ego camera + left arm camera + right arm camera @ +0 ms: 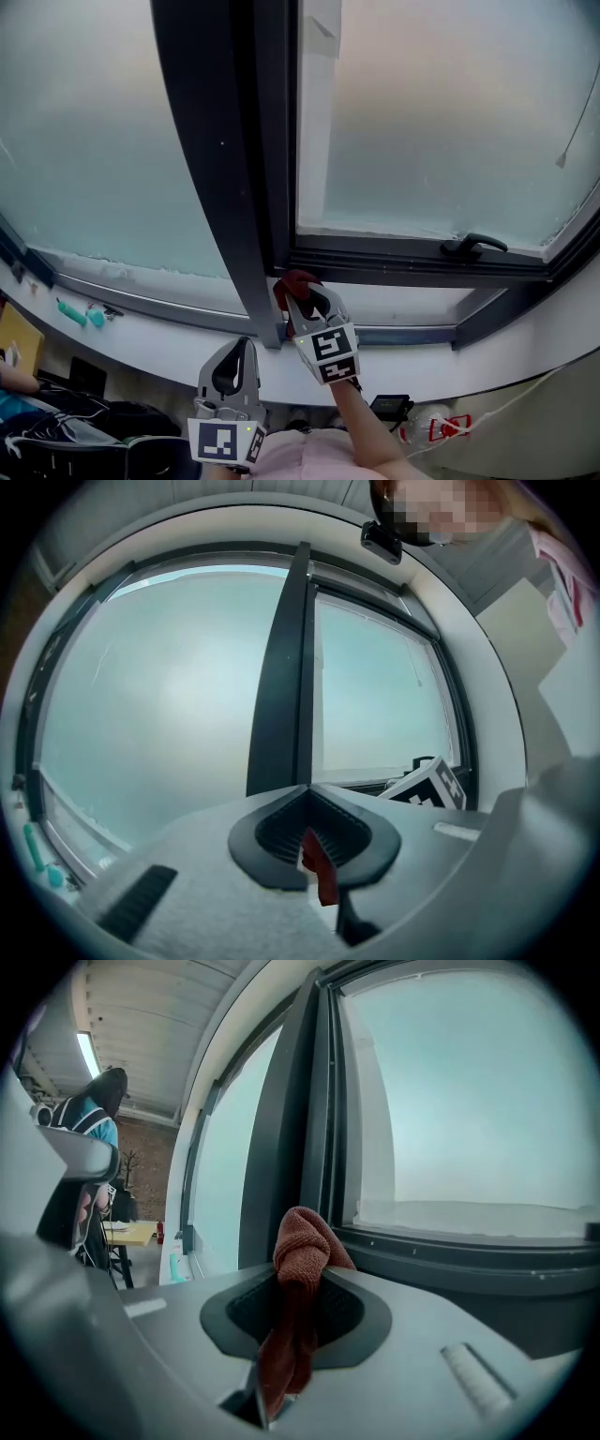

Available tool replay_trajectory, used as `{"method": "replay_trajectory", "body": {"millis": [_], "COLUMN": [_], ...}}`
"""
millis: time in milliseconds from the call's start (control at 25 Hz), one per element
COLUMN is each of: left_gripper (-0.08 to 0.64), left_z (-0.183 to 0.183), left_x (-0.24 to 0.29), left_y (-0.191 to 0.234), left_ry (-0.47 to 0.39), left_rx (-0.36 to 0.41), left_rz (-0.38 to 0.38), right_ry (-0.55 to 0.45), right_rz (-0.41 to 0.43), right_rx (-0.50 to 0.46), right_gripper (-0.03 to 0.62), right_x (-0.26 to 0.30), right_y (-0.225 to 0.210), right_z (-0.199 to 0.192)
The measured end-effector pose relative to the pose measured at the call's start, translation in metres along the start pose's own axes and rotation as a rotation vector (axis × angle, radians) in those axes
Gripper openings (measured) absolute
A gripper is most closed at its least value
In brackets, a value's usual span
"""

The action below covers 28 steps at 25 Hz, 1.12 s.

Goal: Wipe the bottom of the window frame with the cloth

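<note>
A rust-red cloth [296, 280] is bunched at the tips of my right gripper [302, 289], which is shut on it. The cloth sits at the foot of the dark vertical mullion [234, 187], by the left end of the window's bottom frame rail [403, 255]. In the right gripper view the cloth [302, 1239] pokes up past the jaws and hangs down behind them, close to the bottom frame [469, 1260]. My left gripper [245, 343] is shut, lower and nearer to me, apart from the window. A red sliver [320, 869] shows behind its jaws; I cannot tell what it is.
A black window handle [473, 246] sits on the bottom rail at the right. The white sill [412, 302] runs below it. A teal object [73, 314] lies on the left sill. A seated person [19, 398] and a yellow table [19, 339] are at lower left; cables [441, 427] lie on the floor.
</note>
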<state>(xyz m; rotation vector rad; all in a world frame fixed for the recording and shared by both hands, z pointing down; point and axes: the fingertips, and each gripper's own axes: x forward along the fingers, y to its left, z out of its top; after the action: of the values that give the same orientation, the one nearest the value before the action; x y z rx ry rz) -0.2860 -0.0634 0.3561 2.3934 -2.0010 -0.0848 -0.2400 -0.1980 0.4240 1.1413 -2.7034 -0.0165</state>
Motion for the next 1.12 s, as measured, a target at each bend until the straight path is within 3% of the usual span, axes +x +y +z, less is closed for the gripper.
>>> {"method": "replay_trajectory", "body": {"millis": [360, 840, 1120], "left_gripper": [0.003, 0.003, 0.003], "left_z": [0.001, 0.000, -0.001], "left_x": [-0.013, -0.001, 0.002], "left_y": [0.027, 0.025, 0.019], "left_ry": [-0.006, 0.004, 0.010], "left_rx": [0.004, -0.002, -0.008], "left_rz": [0.055, 0.039, 0.041], "right_ry": [0.040, 0.038, 0.034], "right_rz": [-0.032, -0.034, -0.078], "right_rx": [0.043, 0.029, 0.062], "right_gripper": [0.077, 0.075, 0.074], "right_x": [0.044, 0.047, 0.029], "right_y": [-0.013, -0.015, -0.035], "right_z": [-0.022, -0.025, -0.026]}}
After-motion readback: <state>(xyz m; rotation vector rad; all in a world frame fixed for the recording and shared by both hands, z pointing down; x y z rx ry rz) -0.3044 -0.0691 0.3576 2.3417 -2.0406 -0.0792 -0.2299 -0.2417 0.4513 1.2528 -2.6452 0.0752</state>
